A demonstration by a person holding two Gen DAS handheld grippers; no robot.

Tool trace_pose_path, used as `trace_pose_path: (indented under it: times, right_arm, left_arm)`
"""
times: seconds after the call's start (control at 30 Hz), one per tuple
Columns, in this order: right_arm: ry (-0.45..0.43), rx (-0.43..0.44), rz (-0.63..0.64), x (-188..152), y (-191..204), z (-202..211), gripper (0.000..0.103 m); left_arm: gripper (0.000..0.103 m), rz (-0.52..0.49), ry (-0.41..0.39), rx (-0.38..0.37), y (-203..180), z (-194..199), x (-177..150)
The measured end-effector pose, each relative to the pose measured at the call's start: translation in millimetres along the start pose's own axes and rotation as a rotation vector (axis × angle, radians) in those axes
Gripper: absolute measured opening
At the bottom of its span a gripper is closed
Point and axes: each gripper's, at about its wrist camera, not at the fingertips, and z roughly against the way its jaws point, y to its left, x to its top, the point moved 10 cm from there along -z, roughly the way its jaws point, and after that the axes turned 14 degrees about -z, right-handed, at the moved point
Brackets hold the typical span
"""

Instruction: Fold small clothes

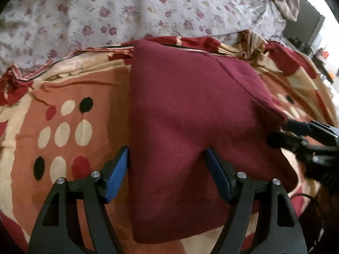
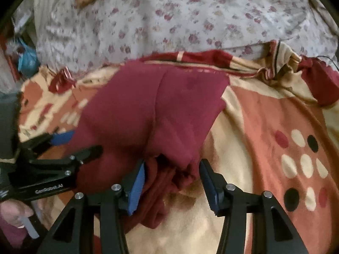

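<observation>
Left tongs [image 1: 167, 169] nearest, jaws wide, straddling the left edge of the folded maroon fleece garment [image 1: 190, 116] without gripping. Right tongs [image 2: 172, 182] at 3 o'clock, half open around its bunched corner, pads clear. Garment lies on the dotted orange-cream blanket [image 1: 63, 131].

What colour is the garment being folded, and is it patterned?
Plain dark maroon garment, with no print; it shows best in the left wrist view.

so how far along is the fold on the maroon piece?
Done: maroon garment lies doubled on the patterned blanket, fold seam visible. In hand: nothing gripped; left tongs and right tongs both open, straddling its edges. Left: bunched right corner, final fold.
</observation>
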Motion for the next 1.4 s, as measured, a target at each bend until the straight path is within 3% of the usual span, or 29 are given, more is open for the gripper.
trace_pose_path:
  times: [0.03,0.1,0.13,0.27,0.4,0.53,0.57,0.67,0.73,0.8,0.9,1.07,1.2,1.23,1.27,1.33,1.4]
  right_arm:
    - [-0.016,0.022,-0.018,4,-3,6,0.057]
    - [-0.043,0.067,-0.069,14,-9,12,0.078]
    - [-0.054,0.091,-0.101,19,-14,13,0.080]
    - [-0.011,0.198,-0.203,33,-22,-11,0.082]
    - [0.050,0.274,-0.255,40,-18,-44,0.082]
    - [0.064,0.315,-0.218,49,-6,-65,0.082]
    - [0.062,0.324,-0.218,52,-4,-69,0.082]
    - [0.051,0.329,-0.197,56,3,-70,0.067]
    - [0.044,0.327,-0.190,58,6,-63,0.054]
    - [0.040,0.341,-0.193,59,7,-51,0.047]
    - [0.048,0.417,-0.207,60,20,-23,0.044]
    - [0.107,0.496,-0.148,39,67,18,0.044]
    - [0.152,0.511,-0.076,8,102,16,0.045]
    - [0.169,0.490,-0.071,-2,109,5,0.047]
    - [0.172,0.448,-0.054,-10,112,-6,0.057]
    - [0.145,0.276,0.042,-22,110,-30,0.059]
    - [0.139,0.272,0.055,-27,111,-29,0.062]
  left_arm:
    - [0.074,0.008,-0.006,-0.028,2,1,2]
    - [0.074,0.053,-0.033,-0.091,11,3,8]
    - [0.074,0.073,-0.037,-0.113,15,3,11]
    - [0.074,0.156,-0.047,-0.250,22,-5,21]
    - [0.080,0.187,-0.008,-0.307,20,-24,24]
    - [0.083,0.219,-0.004,-0.370,17,-37,27]
    - [0.083,0.208,0.005,-0.369,15,-37,28]
    - [0.080,0.186,0.022,-0.362,12,-37,31]
    - [0.065,0.162,0.009,-0.356,12,-28,33]
    - [0.053,0.154,-0.015,-0.374,13,-11,34]
    - [0.051,0.143,-0.047,-0.403,10,26,30]
    - [0.051,0.106,-0.064,-0.333,12,92,-4]
    - [0.051,0.154,-0.043,-0.250,26,110,-48]
    - [0.051,0.170,-0.025,-0.225,30,105,-59]
    - [0.051,0.184,0.011,-0.184,37,95,-76]
    - [0.056,0.218,0.058,-0.146,46,77,-97]
    - [0.060,0.273,0.040,-0.165,50,78,-105]
